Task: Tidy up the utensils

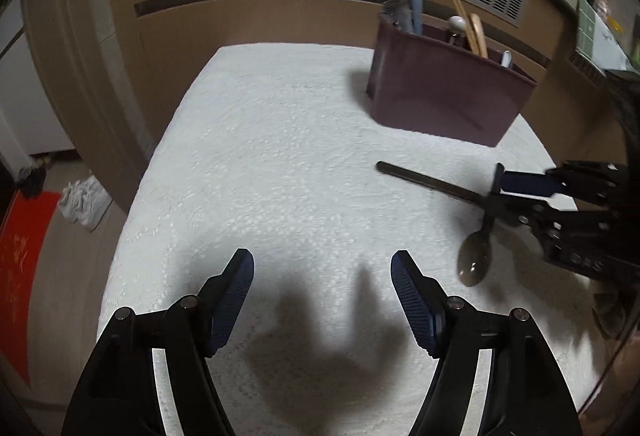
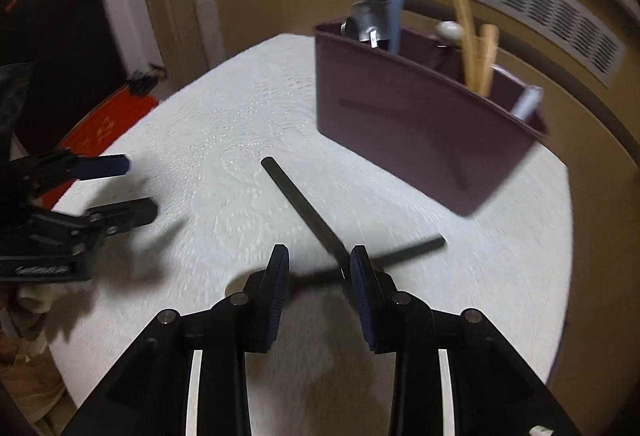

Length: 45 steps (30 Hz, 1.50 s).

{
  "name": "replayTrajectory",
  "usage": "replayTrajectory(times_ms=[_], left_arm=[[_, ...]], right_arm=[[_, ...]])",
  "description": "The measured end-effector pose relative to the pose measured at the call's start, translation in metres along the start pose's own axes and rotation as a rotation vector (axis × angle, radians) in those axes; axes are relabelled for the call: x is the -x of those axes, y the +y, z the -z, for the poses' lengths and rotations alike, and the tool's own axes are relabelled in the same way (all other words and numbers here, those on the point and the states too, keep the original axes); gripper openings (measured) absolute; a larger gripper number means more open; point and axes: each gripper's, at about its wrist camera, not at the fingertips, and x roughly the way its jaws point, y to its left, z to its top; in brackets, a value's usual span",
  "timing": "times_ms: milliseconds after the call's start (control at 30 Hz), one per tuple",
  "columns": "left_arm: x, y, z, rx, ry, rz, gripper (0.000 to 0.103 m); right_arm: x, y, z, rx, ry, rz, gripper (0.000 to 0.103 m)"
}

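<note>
Now, you are at the pickup step: the dark utensil handle [image 2: 298, 202] is not yet gripped.

In the right wrist view, your right gripper [image 2: 320, 268] sits low centre with its jaws partly apart. The handle runs up-left from beside the right-hand pad, lying on the white tablecloth [image 1: 280, 156], and the gap is far wider than the handle. Your left gripper [image 1: 322, 276] hangs wide apart and empty at bottom centre of its view. A spoon [image 1: 475, 260] shows at lower right there, touching or crossing the handle; I cannot tell which. Next, centre the handle between the pads, close firmly, then carry it to the maroon caddy [image 2: 400, 124] at upper right.
</note>
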Motion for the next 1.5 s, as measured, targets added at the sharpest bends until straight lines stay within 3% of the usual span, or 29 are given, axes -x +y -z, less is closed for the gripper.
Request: replayTrajectory(times_ms=[233,300,400,800,900,1000,1033,1100,1167,1333,1500], left_arm=[[-0.01,-0.011,-0.001,-0.045,0.019,0.023,0.072],[-0.007,-0.015,-0.002,-0.056,0.013,0.032,0.072],[-0.004,-0.023,-0.004,-0.078,0.006,0.038,0.072],[-0.003,-0.069,-0.009,-0.19,0.014,0.095,0.072],[-0.01,-0.087,-0.014,-0.242,0.033,0.166,0.072],[-0.025,-0.105,-0.019,-0.291,0.107,0.302,0.072],[-0.03,-0.111,-0.02,-0.317,0.115,0.302,0.071],[-0.037,-0.124,-0.021,-0.389,0.106,0.243,0.06],[-0.047,-0.131,-0.024,-0.415,0.138,0.233,0.048],[-0.055,-0.141,-0.016,-0.453,0.167,0.181,0.032],[-0.032,-0.149,0.01,-0.523,0.272,0.238,0.032]], right_arm=[[-0.045,0.004,-0.022,0.036,0.091,-0.011,0.029],[-0.042,0.001,-0.022,0.004,0.105,-0.023,0.013],[-0.03,-0.008,-0.015,-0.042,0.091,-0.009,0.011],[0.028,-0.087,0.085,-0.356,0.071,0.087,0.011],[0.036,-0.096,0.109,-0.415,0.058,0.085,0.011],[0.044,-0.097,0.124,-0.45,0.037,0.09,0.012],[0.044,-0.095,0.126,-0.452,0.029,0.097,0.012],[0.048,-0.093,0.13,-0.45,0.016,0.108,0.012],[0.051,-0.092,0.133,-0.451,0.003,0.101,0.012],[0.054,-0.095,0.132,-0.457,-0.01,0.093,0.012],[0.047,-0.094,0.125,-0.42,0.007,0.082,0.012]])
